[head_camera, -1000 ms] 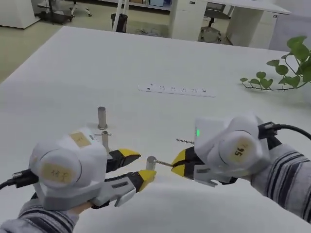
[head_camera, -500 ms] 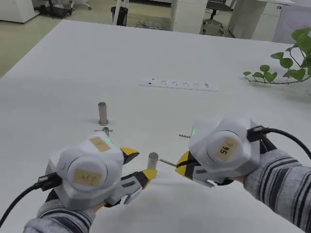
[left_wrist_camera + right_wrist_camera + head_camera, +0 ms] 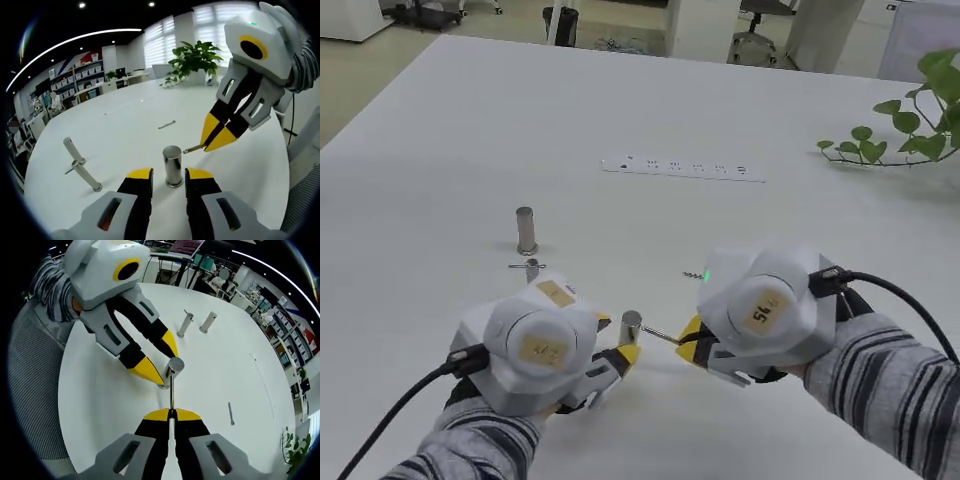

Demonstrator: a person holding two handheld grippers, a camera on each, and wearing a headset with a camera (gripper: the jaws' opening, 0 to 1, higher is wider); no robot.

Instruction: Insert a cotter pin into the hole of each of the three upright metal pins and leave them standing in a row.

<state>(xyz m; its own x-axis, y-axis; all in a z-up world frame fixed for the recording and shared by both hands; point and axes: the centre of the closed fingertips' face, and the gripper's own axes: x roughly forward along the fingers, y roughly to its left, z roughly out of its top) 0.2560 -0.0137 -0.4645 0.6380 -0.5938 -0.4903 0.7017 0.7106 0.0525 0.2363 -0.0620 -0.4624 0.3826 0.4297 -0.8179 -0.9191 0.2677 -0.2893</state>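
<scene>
item under work: the near metal pin [image 3: 172, 165], upright on the table [image 3: 620, 110] between the two grippers.

the left gripper [image 3: 169, 175] has its fingers [image 3: 140, 176] set narrow on either side of the pin's foot. a sliver of gap shows on each side, so i cannot tell whether they press it. the right gripper [image 3: 171, 414] has its fingers [image 3: 187, 416] closed on the tail of a cotter pin [image 3: 171, 390], whose tip lies at the pin's upper end.

risks, as judged:
- the hole is too small to make out, so alignment is unconfirmed. a tip that is off the hole would push on the pin's wall.
- if the left fingers are loose, that push could tip or slide the pin.
- the cotter pin is thin and held by its end only. under load it may swivel in the fingers or bend.
- the second pin [image 3: 532, 268], with a cross-piece through it, and the third pin [image 3: 526, 230] stand just beyond the left gripper. a careless swing could knock them over.
- a spare cotter pin [image 3: 695, 274] lies loose near the right gripper and could be swept away.
</scene>
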